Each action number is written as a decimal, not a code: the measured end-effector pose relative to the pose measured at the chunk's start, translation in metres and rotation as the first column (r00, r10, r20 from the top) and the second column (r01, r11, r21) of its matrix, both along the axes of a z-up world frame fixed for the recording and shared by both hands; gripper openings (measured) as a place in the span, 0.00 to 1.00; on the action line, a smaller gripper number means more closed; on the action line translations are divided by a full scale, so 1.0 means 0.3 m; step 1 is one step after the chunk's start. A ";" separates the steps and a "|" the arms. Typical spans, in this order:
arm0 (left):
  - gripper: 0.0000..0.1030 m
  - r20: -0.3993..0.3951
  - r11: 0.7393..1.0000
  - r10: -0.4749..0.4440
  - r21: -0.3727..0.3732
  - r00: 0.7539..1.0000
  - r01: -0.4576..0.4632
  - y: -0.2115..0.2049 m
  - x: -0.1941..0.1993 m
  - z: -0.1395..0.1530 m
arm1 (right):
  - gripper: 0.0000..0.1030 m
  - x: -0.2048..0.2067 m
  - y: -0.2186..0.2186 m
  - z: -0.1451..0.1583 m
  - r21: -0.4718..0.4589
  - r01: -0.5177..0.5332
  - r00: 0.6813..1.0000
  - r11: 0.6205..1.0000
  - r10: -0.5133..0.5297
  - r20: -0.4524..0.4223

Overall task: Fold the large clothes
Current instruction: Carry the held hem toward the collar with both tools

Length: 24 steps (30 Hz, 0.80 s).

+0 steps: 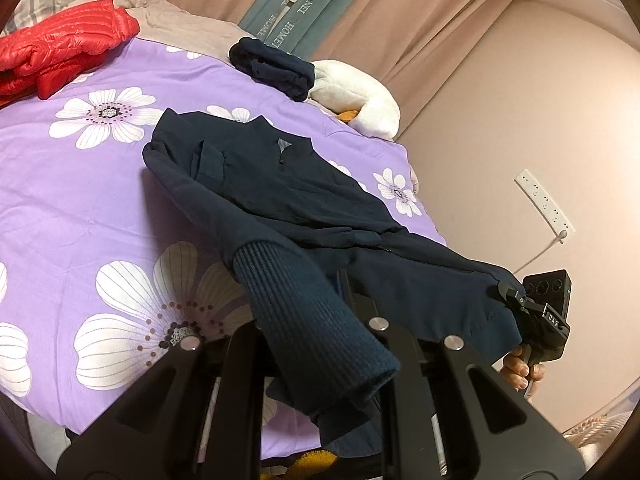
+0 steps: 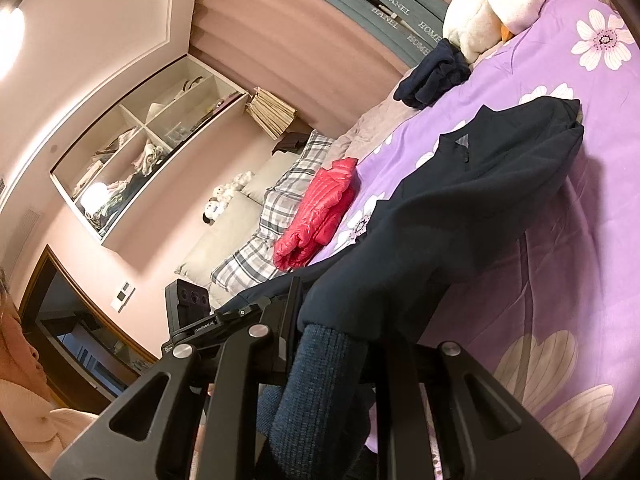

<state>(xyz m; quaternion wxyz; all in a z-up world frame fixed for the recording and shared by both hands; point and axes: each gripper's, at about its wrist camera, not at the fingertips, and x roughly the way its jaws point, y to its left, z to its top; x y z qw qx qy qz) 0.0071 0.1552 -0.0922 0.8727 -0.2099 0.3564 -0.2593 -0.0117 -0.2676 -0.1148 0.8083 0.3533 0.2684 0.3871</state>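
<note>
A dark navy jacket with ribbed cuffs lies collar-up on the purple flowered bedspread, its sleeves folded across the body. Its lower hem is lifted off the bed. My left gripper is shut on the hem, with a ribbed cuff draped over its fingers. My right gripper pinches the other hem corner at the right. In the right wrist view the jacket stretches away from my right gripper, with a ribbed cuff hanging between the fingers, and the left gripper holds the hem at left.
A folded red puffer jacket and a folded navy garment lie at the far side of the bed. A white plush toy sits by the curtain. Plaid pillows are at the headboard. A wall is to the right.
</note>
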 end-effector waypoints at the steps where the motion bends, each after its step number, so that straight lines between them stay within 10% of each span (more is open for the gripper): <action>1: 0.13 0.001 1.000 -0.001 -0.001 1.000 0.001 0.000 0.000 0.001 | 0.16 -0.003 0.001 0.003 0.000 -0.001 1.000 1.000 0.001 0.003; 24: 0.13 0.082 0.999 -0.004 -0.054 0.997 0.008 0.039 -0.126 0.113 | 0.16 -0.091 -0.018 0.088 0.040 -0.055 0.993 0.998 0.051 0.103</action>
